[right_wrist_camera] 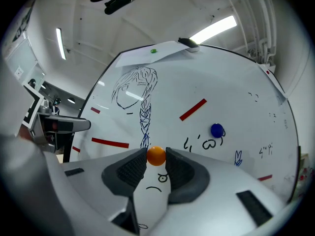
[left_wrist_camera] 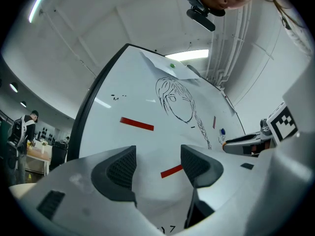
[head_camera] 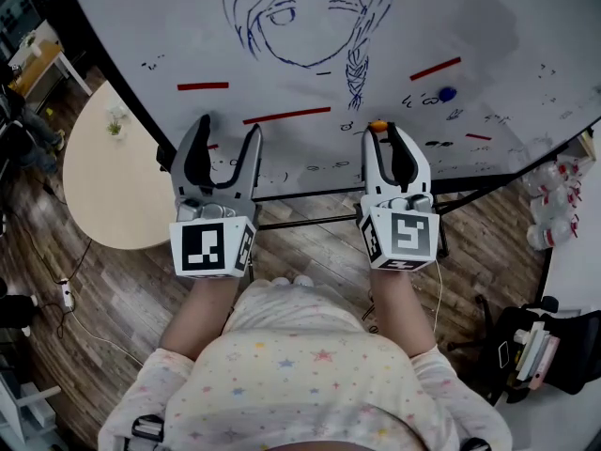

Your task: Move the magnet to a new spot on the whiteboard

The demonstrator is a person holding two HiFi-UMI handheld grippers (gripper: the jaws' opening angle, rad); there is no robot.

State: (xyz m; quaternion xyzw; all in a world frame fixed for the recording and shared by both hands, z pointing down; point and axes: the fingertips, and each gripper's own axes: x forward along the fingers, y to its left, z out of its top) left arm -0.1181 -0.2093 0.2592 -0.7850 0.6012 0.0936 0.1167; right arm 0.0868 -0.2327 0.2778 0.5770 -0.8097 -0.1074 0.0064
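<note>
The right gripper (right_wrist_camera: 156,157) pinched a small orange ball magnet (right_wrist_camera: 156,156) between the tips of its two jaws, the pads pressed against the ball's sides. In the head view the magnet sat at the lower part of the tilted whiteboard (head_camera: 141,26), just below the end of the braid in a blue marker drawing of a girl's head (head_camera: 302,15); whether the ball touched the board's surface could not be told. The left gripper (left_wrist_camera: 157,165) hung beside the right one with its jaws spread wide and only the board showing between them, a red magnetic strip (left_wrist_camera: 172,170) lying in the gap. Two more red strips (head_camera: 203,86) lay on the board, one to the left of the drawing and one slanted at its right (head_camera: 435,69). A blue round magnet (right_wrist_camera: 217,130) sat up and to the right of the orange one, well apart, next to black scribbles. A round beige table (head_camera: 99,181) stood on the wooden floor (head_camera: 310,242) at the left.
</note>
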